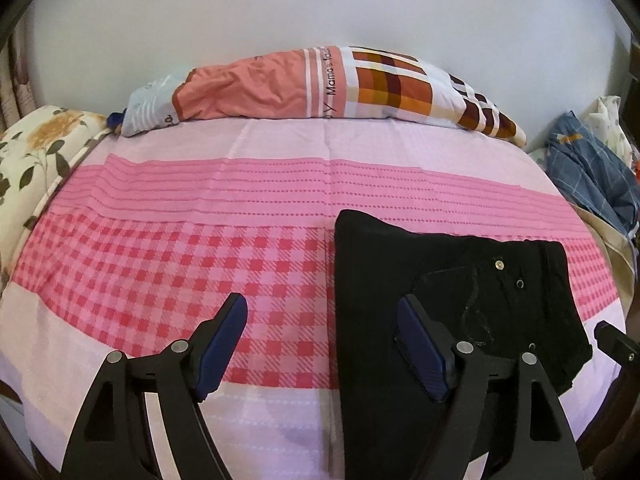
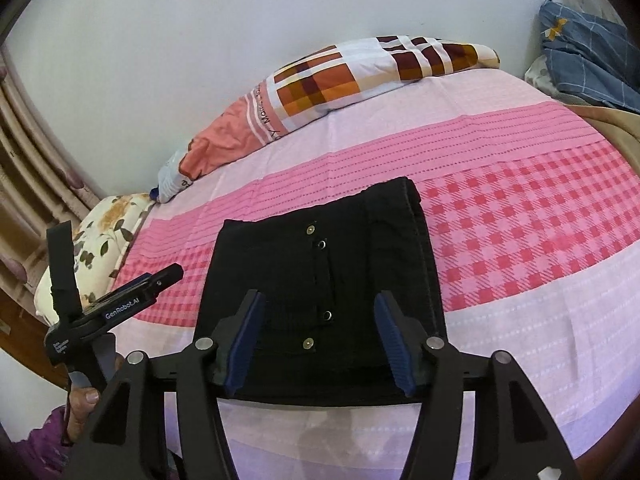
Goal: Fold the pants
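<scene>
On the bed [image 1: 240, 200], folded pants [image 2: 320, 280] lie below the open, empty right claw [image 2: 320, 340], right of the open left claw [image 1: 324, 344]. Folding looks finished; next, withdraw.

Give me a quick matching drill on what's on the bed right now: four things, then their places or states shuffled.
Things:
1. black pants
2. patchwork pillow
3. floral pillow
4. blue checked cloth

Places or states:
A. at the bed's left edge
B. against the wall at the far side of the bed
C. folded flat on the pink sheet, snaps showing
D. bunched at the bed's right edge

Pairs: 1-C, 2-B, 3-A, 4-D
</scene>
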